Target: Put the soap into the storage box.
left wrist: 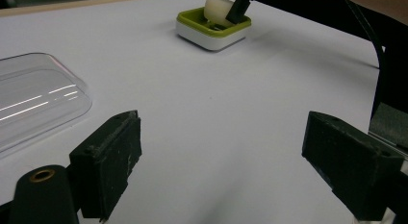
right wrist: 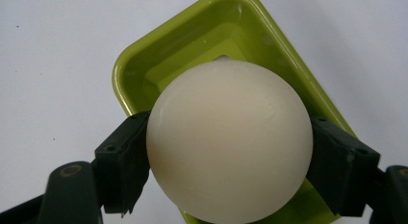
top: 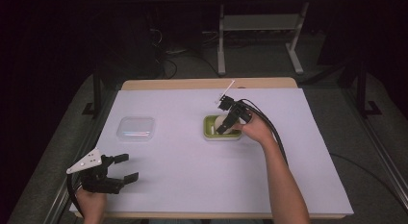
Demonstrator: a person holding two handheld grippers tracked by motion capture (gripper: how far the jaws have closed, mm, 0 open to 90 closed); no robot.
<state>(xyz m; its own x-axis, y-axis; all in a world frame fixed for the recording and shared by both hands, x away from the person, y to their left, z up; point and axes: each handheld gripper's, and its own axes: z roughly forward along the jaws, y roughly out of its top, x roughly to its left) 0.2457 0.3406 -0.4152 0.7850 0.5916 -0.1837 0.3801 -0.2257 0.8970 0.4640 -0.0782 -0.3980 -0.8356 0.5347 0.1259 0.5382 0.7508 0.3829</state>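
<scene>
High view: counter [top: 192, 185] covered with a pale sheet, wooden edge showing at 12 o'clock. Right gripper [top: 222, 124] sits just right of centre, tilted down into a green tray [top: 209, 132] with a white base; its jaws are clamped on a cream soap bar [top: 220, 122] held over the tray's hollow. The right hand [top: 257, 130] comes up from 5 o'clock, black cable trailing back along the forearm. A clear plastic lid [top: 136, 128] lies flat at 9 o'clock of the tray, well apart from it. Left gripper [top: 126, 167] rests near the 7 o'clock corner of the counter, jaws spread wide with nothing between them, grey three-cornered plate on top, left hand [top: 91, 200] at the counter edge. Left gripper view: both black jaws stand far apart over bare sheet. The clear plastic lid [left wrist: 33, 96] lies at 10 o'clock, near the left jaw but not touching. The green tray [left wrist: 211, 31] is at 12 o'clock, well off, with the cream soap bar [left wrist: 217, 10] over it and a dark jaw of the other gripper against its side. Right gripper view: the cream soap bar [right wrist: 228, 140], rounded end facing the camera, is pinched between the two jaws, one pressed to each side. The green tray [right wrist: 192, 46] lies directly behind it, running from 11 o'clock to 5 o'clock; whether the bar touches the tray floor cannot be told.
</scene>
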